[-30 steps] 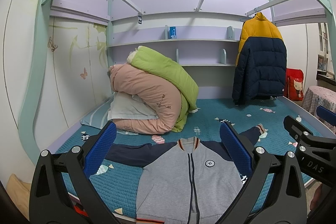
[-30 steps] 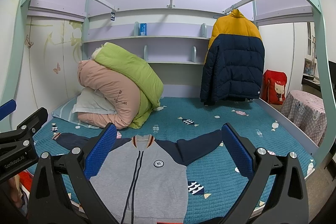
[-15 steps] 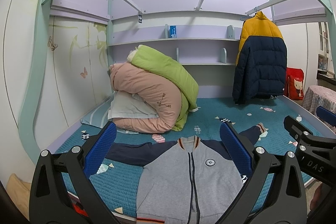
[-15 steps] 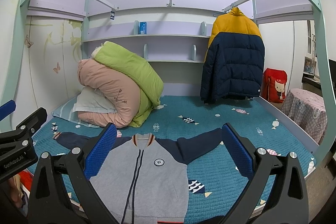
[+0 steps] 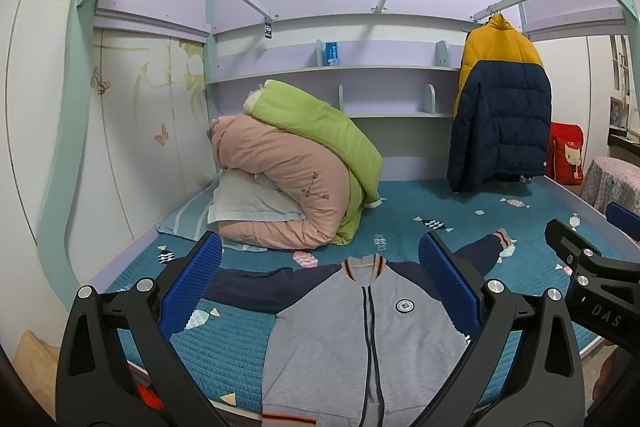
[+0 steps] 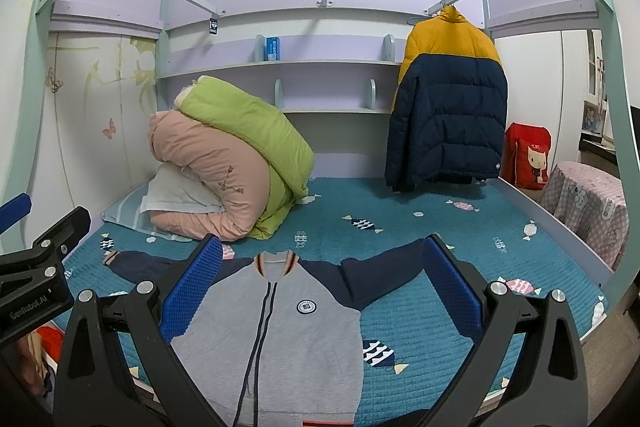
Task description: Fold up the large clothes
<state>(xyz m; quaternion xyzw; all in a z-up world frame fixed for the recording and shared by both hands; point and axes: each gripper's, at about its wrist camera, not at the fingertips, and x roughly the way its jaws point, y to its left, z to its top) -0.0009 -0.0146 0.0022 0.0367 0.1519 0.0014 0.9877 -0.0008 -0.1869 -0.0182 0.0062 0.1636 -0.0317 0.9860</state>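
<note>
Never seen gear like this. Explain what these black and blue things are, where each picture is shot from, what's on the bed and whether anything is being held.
There is no robot here. A person holds a two-finger tool in each hand, and each carries a wide-angle camera looking forward along its blue-padded fingers.

One picture comes from the left tool, the other from the right tool. Each also catches its neighbour at the picture's edge.

On the teal bedspread a grey zip jacket with navy sleeves lies flat, front up, sleeves spread. Behind it sits a pile of pink and green quilts. A yellow and navy puffer coat hangs from a rail at the back.

Both tools are open and hold nothing.
</note>
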